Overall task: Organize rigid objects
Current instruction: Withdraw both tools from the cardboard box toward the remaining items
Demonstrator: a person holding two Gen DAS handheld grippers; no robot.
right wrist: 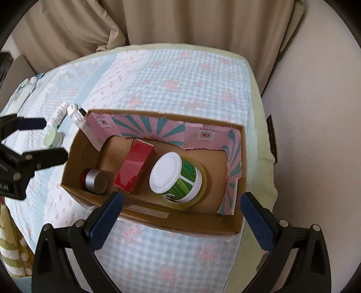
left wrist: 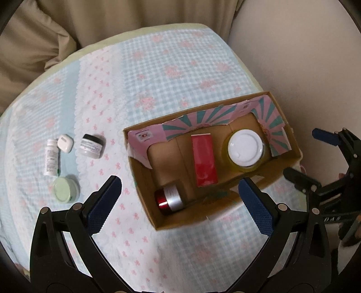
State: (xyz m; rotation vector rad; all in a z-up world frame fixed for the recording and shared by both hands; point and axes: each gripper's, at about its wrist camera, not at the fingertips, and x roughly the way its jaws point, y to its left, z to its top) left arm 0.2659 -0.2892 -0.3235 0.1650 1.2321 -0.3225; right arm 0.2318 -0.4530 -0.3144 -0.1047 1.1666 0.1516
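An open cardboard box (left wrist: 144, 198) (right wrist: 180, 222) sits on the checked cloth. Inside lie a red carton (left wrist: 204, 162) (right wrist: 134, 169), a white-lidded jar (left wrist: 244, 147) (right wrist: 174, 175) inside a tape roll (right wrist: 202, 180), and a red jar with a silver lid (left wrist: 170, 199) (right wrist: 96, 180). Left of the box on the cloth are a white bottle (left wrist: 51, 156) (right wrist: 59, 116), a white earbud case (left wrist: 64, 143), a dark-lidded jar (left wrist: 91, 146) and a pale green jar (left wrist: 65, 188) (right wrist: 53, 138). My left gripper (left wrist: 180, 198) is open and empty above the box's near left corner. My right gripper (right wrist: 181, 209) is open and empty over the box's near wall.
The cloth covers a small table (left wrist: 158, 67) with beige curtains (right wrist: 180, 20) behind and a pale wall (right wrist: 315, 135) to the right. A striped cloth (right wrist: 9, 248) hangs at the left edge. The right gripper also shows in the left wrist view (left wrist: 309, 155).
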